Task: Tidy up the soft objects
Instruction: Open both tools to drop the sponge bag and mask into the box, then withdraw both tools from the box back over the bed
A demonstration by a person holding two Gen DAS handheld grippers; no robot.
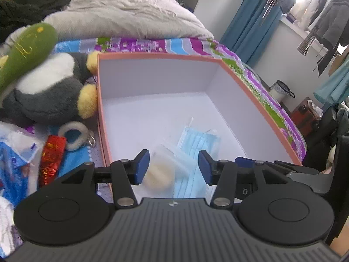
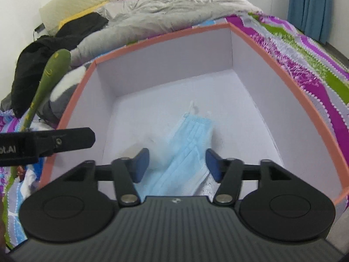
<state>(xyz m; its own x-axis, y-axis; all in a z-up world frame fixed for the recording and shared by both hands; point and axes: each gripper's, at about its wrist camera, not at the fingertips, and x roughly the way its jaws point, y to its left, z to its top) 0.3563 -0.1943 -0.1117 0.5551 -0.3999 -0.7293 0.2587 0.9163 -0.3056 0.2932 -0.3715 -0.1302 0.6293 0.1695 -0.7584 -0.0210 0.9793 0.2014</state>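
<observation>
The left tongs stand spread apart above the near end of the salmon-rimmed white cardboard box, with nothing between the blue pads. Just below them, on the box floor, lies a clear plastic packet holding a pale cream round pad, blurred in this view, and it partly overlaps the light blue pleated face mask beside it.

The right tongs are likewise spread wide and hold nothing, hovering over the same box; the face mask lies flat on the floor between and beyond the blue pads, its white ear loop curling toward the far wall. A black arm of the left tool reaches in over the box's left rim.

Outside the box, on the striped purple, green and blue bedspread, a grey and white plush penguin with yellow feet leans against the left wall, with a green stuffed toy resting on it. Nearer lie a fuzzy ring keychain with a blue centre, a shiny red foil packet and a blue and white plastic bag. A rumpled grey duvet and black clothing fill the far bed.
</observation>
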